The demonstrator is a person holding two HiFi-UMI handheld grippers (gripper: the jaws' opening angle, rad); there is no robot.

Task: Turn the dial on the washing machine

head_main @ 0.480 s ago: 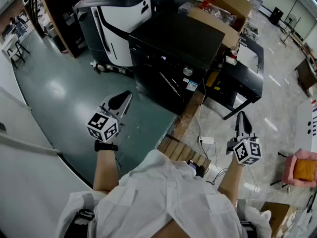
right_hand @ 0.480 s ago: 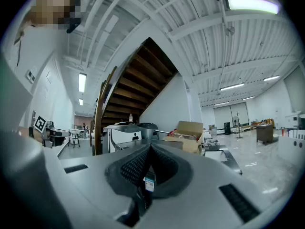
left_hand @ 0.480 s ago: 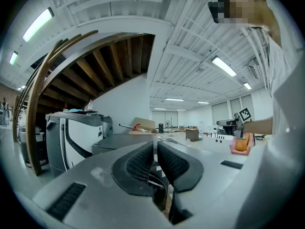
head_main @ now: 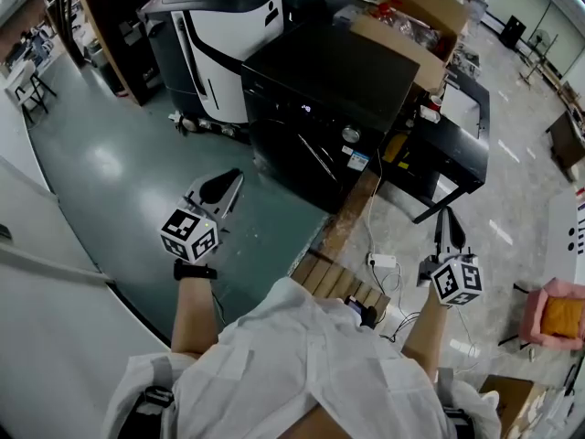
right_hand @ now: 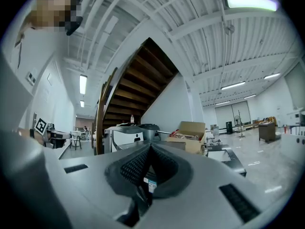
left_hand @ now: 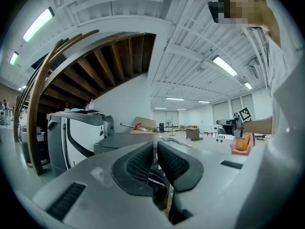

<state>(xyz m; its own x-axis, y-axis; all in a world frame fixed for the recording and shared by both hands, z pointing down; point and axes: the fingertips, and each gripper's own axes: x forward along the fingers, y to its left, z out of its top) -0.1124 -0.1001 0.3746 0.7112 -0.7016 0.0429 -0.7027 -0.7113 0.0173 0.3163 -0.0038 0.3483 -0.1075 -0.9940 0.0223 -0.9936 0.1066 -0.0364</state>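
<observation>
The black washing machine (head_main: pixel 329 85) stands ahead of me in the head view, with its round silver dial (head_main: pixel 351 133) on the front panel near the right corner. My left gripper (head_main: pixel 233 177) hovers over the green floor, well short of the machine and to its left. Its jaws are shut with nothing between them. My right gripper (head_main: pixel 446 212) hangs to the right, over cables on the floor, also shut and empty. In the left gripper view the left gripper (left_hand: pixel 156 145) points toward the machine's top (left_hand: pixel 116 140). The right gripper (right_hand: pixel 150 147) points the same way.
A large white-and-black machine (head_main: pixel 224 26) stands left of the washer. An open cardboard box (head_main: pixel 411 16) sits behind it, and a low black table (head_main: pixel 462 122) is at the right. A wooden pallet (head_main: pixel 338 277), a power strip (head_main: pixel 382 260) with cables and a pink seat (head_main: pixel 559 311) lie near me.
The head view has shifted very slightly. Both grippers keep their places and stay shut.
</observation>
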